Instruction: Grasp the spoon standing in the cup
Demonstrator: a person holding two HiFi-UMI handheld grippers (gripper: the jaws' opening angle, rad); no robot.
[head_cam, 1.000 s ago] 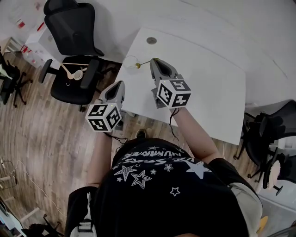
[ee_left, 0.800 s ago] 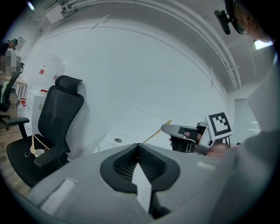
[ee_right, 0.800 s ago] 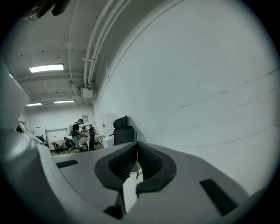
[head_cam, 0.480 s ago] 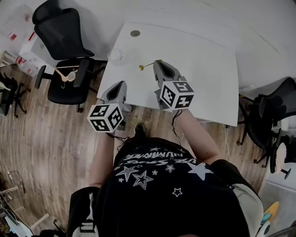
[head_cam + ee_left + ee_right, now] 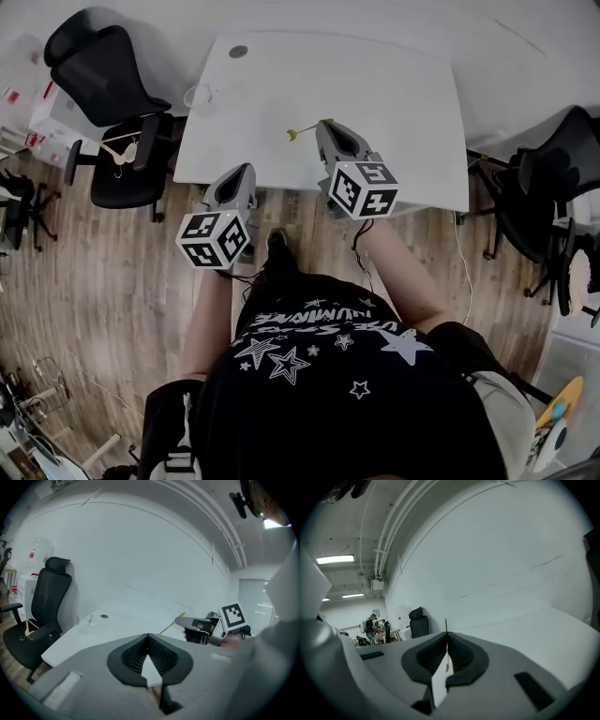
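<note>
Hanging above wood floor point(image 5: 112, 262) and white table point(image 5: 394, 103), left tongs point(image 5: 238, 171) closed, right tongs point(image 5: 325, 125) pinching spoon point(image 5: 302, 130).

A white rectangular table point(image 5: 375, 112) stands on a wood-plank floor point(image 5: 94, 281). A clear glass cup point(image 5: 200, 97) stands upright just inside the table's left edge, nearer the far corner than the near one. A small round grey disc point(image 5: 238, 52) lies flat on the top by the far left corner, apart from the cup.
</note>
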